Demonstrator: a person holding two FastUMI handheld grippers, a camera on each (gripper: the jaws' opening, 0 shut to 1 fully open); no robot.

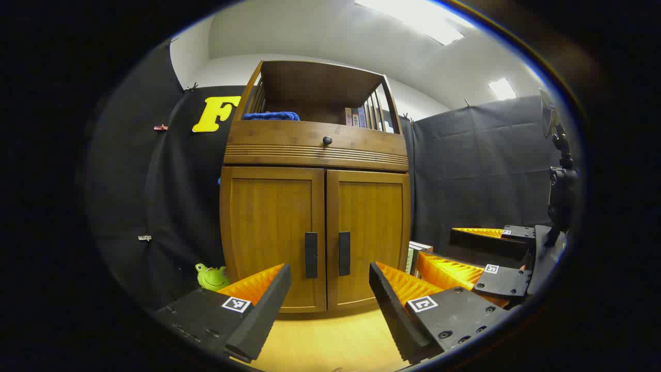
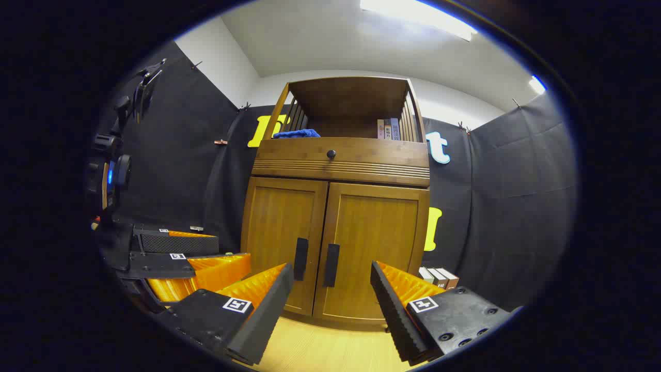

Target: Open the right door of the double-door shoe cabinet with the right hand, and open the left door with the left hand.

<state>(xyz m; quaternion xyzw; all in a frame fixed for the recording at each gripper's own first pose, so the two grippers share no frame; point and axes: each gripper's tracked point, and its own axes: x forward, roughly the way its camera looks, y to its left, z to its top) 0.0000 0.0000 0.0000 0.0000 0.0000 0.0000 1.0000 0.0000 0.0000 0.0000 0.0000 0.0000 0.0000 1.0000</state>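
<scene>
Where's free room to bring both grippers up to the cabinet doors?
Free: bare light wood floor before the closed wooden cabinet doors. Crowded: small green frog toy at the cabinet's left base, stacked books at its right. Both open grippers, left and right, sit side by side.

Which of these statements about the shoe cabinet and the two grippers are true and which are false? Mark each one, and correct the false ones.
1. Both cabinet doors are shut. True: the left door and the right door sit flush.
2. The left gripper is shut on a handle. False: it is open and holds nothing, short of the cabinet.
3. A blue cloth lies on the open upper shelf. True.
4. The right gripper is open. True.
5. The green frog toy sits on the upper shelf. False: it sits low down beside the cabinet's left side.
6. The door handles are round knobs. False: they are dark upright bars.
</scene>
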